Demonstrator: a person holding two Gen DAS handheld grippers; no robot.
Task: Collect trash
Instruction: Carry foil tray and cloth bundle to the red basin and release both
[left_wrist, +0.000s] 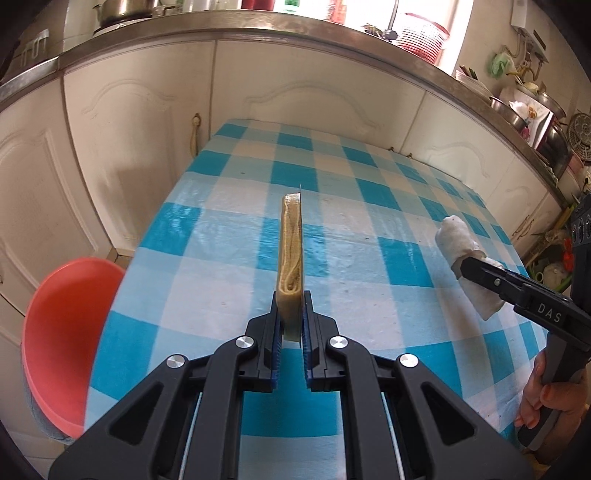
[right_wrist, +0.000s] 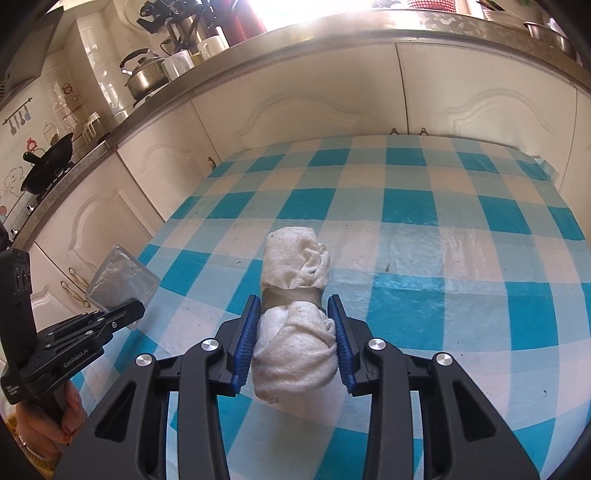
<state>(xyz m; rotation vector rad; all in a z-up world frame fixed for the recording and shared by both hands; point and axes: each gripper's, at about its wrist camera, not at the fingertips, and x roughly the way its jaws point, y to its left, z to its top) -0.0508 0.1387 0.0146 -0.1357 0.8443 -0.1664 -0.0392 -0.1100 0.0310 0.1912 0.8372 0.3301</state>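
Note:
My left gripper (left_wrist: 291, 310) is shut on a flat tan packet (left_wrist: 290, 254), held edge-up above the blue checked table (left_wrist: 369, 258). In the right wrist view the same packet (right_wrist: 122, 277) shows as a clear square pouch in the left gripper (right_wrist: 129, 312) at the table's left edge. My right gripper (right_wrist: 293, 314) is shut on a rolled white cloth wad (right_wrist: 295, 295) with a grey band around its middle, held above the table. It also shows in the left wrist view (left_wrist: 463, 247) at the right, held by the right gripper (left_wrist: 467, 266).
A red plastic basin (left_wrist: 66, 343) sits low beside the table's left edge. White kitchen cabinets (left_wrist: 295, 85) run behind the table under a steel counter (right_wrist: 332, 33) with pots, a kettle (right_wrist: 146, 74) and dishes.

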